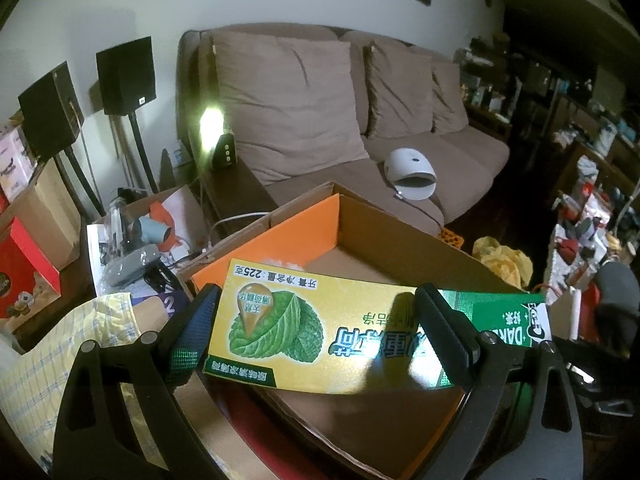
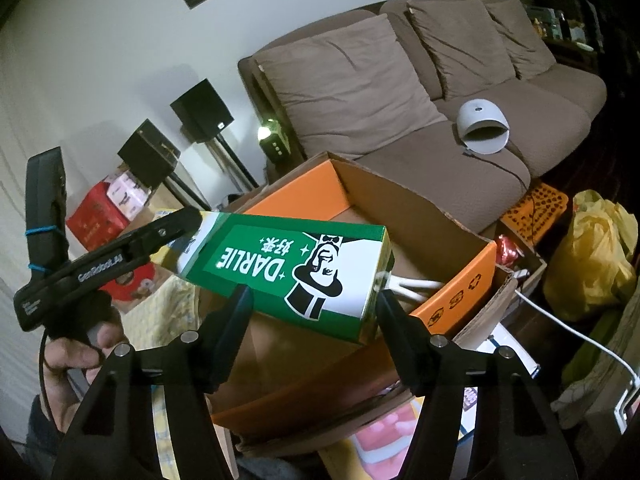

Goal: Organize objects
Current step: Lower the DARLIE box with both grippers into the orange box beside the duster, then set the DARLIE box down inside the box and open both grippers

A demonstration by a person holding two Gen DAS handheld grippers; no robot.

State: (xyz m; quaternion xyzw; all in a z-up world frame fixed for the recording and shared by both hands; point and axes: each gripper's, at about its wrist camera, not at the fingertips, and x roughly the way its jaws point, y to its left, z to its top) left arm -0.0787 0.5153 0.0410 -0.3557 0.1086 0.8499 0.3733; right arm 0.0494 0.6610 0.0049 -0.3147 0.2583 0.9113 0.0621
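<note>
Toothpaste box point(image 2: 292, 270): long carton, held in the air over the open cardboard box point(image 2: 460, 236) with orange inner walls, lower centre of both views.

Long axis runs roughly left to right across both frames, tilting down toward the right in the right wrist view.

Left gripper point(image 1: 316, 334): jaws clamped across the yellow end of the carton, pads pressed on its long edges. In the right wrist view the same tool point(image 2: 176, 226) comes in from the left, a hand point(image 2: 76, 356) on its handle at lower left.

Right gripper point(image 2: 314, 312): jaws straddle the green end from below. The right finger looks to be touching the end face; the left finger sits at the carton's lower edge. Pressing or not, cannot tell.

Judgement: the left tool carries the load; the right one is nearer the free end, placed to take it over or steady it on the way into the box below.

Writing, upside down to the cameras: "DARLIE" with top-hat figure, Chinese characters, "225克". "GenRobot.AI" on the left tool's arm.

Brown sofa point(image 1: 360, 120) behind.
</note>
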